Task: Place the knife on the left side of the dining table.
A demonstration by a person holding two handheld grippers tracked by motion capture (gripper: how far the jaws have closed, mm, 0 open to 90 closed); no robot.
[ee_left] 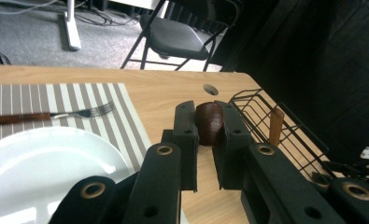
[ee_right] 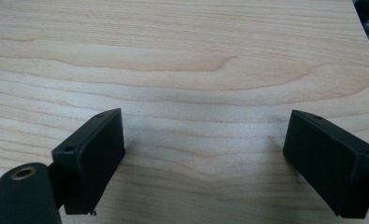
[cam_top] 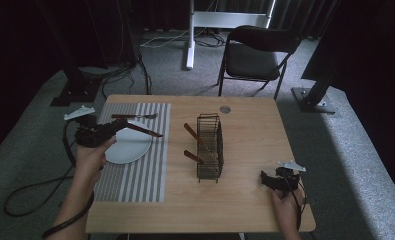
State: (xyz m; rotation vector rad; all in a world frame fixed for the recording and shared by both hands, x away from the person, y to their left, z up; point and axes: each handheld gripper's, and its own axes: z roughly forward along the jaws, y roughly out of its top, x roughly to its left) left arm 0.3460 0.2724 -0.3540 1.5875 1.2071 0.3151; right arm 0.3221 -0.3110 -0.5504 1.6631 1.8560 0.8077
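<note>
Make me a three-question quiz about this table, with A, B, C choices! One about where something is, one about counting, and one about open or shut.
1. Where does the fork lie?
A. in a cup
B. on the striped mat, beyond the white plate
C. under a napkin

2. How many brown handles stick out of the wire basket?
A. two
B. five
C. none

3. How do the right gripper's jaws stand?
A. shut on a spoon
B. shut on nothing
C. open, with nothing between them

Answers:
1 B: the fork rests on the stripes just past the plate's far rim.
2 A: two handles poke out of the basket's left side.
3 C: bare table shows between the wide-apart jaws.
</note>
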